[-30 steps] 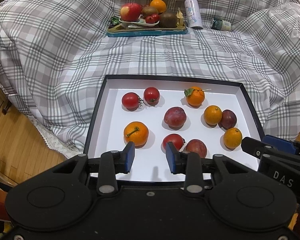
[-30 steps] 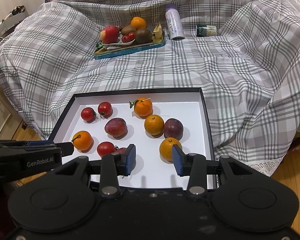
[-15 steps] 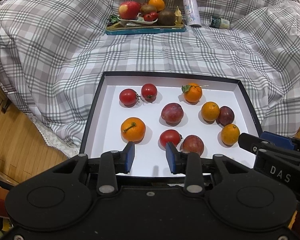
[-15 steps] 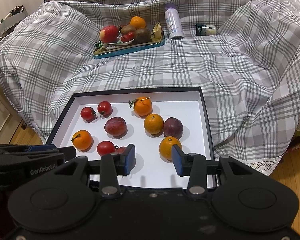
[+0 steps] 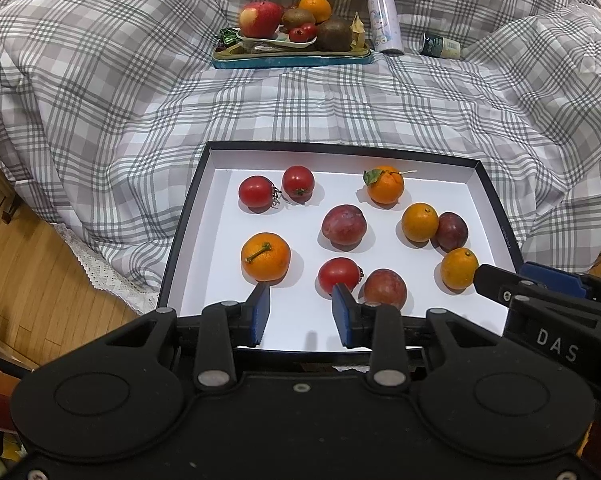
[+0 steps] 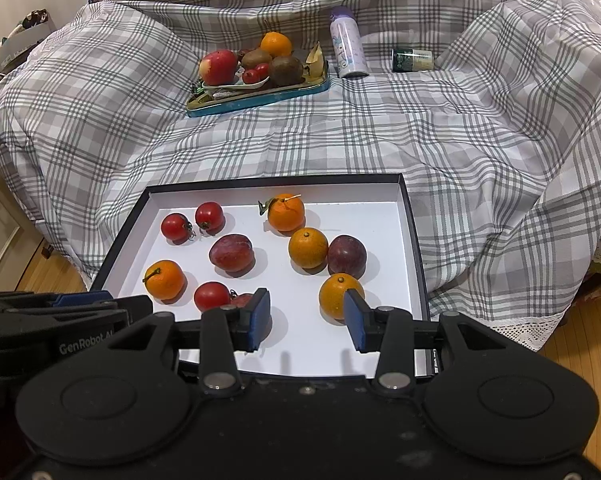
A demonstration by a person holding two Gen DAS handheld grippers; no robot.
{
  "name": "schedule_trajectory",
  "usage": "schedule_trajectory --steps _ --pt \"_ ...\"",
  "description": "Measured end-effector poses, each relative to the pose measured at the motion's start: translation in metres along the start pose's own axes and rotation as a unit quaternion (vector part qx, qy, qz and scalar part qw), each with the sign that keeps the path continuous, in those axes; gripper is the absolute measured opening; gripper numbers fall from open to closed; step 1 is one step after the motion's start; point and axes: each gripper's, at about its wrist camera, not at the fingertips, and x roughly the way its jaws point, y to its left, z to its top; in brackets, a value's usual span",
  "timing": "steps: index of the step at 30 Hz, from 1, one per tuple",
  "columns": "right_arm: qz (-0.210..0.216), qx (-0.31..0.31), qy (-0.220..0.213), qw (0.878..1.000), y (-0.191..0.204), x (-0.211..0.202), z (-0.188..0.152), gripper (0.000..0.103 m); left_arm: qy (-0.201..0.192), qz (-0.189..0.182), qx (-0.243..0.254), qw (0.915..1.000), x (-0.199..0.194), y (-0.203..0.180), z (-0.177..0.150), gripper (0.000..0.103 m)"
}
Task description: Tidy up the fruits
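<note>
Ten fruits lie in the white-lined black box (image 5: 188, 216) on the plaid blanket (image 5: 100, 92): three tomatoes, four oranges and three plums, with the stemmed orange (image 5: 265, 257) near its left wall and one plum (image 5: 452, 231) touching an orange (image 5: 419, 222). Both grippers hover at the box's near edge holding nothing, the left gripper (image 5: 300, 312) with its jaws parted before a tomato (image 5: 338, 276), the right gripper (image 6: 305, 320) spread wide beside another orange (image 6: 338, 295). Farther back, a teal tray (image 6: 260, 98) carries more fruit beside a bottle (image 6: 346, 48).
</note>
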Motion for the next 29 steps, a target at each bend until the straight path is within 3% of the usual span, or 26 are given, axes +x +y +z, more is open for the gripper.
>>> schedule_trajectory --steps 29 --pt "0.002 -0.004 0.008 1.0 -0.0018 0.006 -0.0003 0.043 0.005 0.001 -0.01 0.9999 0.0025 0.0001 -0.0009 0.043"
